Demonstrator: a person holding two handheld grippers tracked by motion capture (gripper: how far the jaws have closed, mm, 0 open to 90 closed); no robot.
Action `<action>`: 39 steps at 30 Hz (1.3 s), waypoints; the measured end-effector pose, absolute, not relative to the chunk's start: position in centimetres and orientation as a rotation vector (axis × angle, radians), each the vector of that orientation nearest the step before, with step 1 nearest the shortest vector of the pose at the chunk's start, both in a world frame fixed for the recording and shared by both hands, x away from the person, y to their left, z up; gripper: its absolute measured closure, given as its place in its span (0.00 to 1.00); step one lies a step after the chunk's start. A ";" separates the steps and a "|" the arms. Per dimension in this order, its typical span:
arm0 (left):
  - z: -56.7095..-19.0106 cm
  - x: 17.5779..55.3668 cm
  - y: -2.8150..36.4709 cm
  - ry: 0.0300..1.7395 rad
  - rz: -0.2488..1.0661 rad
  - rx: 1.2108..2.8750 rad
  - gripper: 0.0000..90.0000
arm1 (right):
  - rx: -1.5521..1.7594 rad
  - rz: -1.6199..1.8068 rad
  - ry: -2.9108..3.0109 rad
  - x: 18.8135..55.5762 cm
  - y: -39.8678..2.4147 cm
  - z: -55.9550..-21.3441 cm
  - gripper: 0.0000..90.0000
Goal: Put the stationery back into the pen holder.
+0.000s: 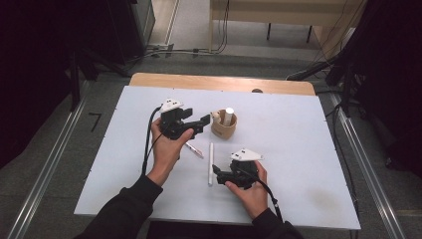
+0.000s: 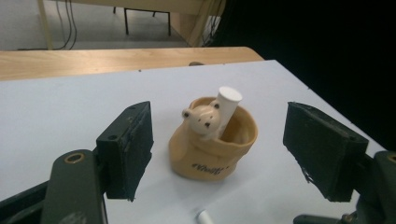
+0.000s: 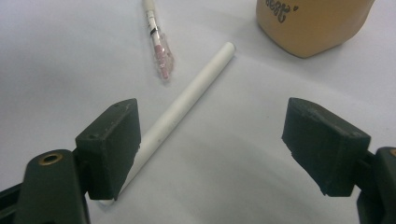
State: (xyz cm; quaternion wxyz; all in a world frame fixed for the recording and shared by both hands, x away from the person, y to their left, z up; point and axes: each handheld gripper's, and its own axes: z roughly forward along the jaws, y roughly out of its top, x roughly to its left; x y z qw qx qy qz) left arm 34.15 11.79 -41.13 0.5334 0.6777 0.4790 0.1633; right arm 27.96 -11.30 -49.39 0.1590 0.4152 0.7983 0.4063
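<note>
A tan cup (image 1: 224, 127) with a small bear figure on its rim stands mid-table, with a white stick (image 1: 229, 115) upright inside it. My left gripper (image 1: 199, 122) hovers just left of the cup, open; in the left gripper view the cup (image 2: 212, 149) sits ahead between the spread jaws, untouched. A second white stick (image 1: 211, 163) lies flat on the table below the cup. My right gripper (image 1: 217, 173) is open at that stick's near end; the stick (image 3: 187, 100) runs under the left jaw. A pen with a pink cap (image 3: 159, 46) lies beside it.
The white tabletop (image 1: 298, 149) has a wooden strip (image 1: 219, 82) along its far edge. Metal rails (image 1: 368, 164) run along both sides of the table on the floor. Open surface lies to the right of the cup and the right hand.
</note>
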 end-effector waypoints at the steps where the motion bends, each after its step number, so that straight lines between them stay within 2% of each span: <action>1: -41.3 34.0 12.0 1.149 0.387 1.615 0.27 | 1.187 1.160 2.277 28.0 -11.2 -49.4 0.20; 19: -45.6 31.9 15.5 1.240 0.377 1.655 0.27 | 1.260 1.108 2.212 30.7 -8.3 -49.5 0.26; 26: -46.0 31.8 15.8 1.251 0.370 1.659 0.27 | 1.291 1.074 2.203 32.2 -7.6 -49.9 0.32; 32: -46.1 31.8 15.8 1.252 0.369 1.658 0.27 | 1.311 1.047 2.217 32.8 -7.2 -50.2 0.41; 39: -46.2 31.8 15.8 1.253 0.368 1.665 0.27 | 1.327 1.031 2.222 33.4 -6.8 -50.0 0.44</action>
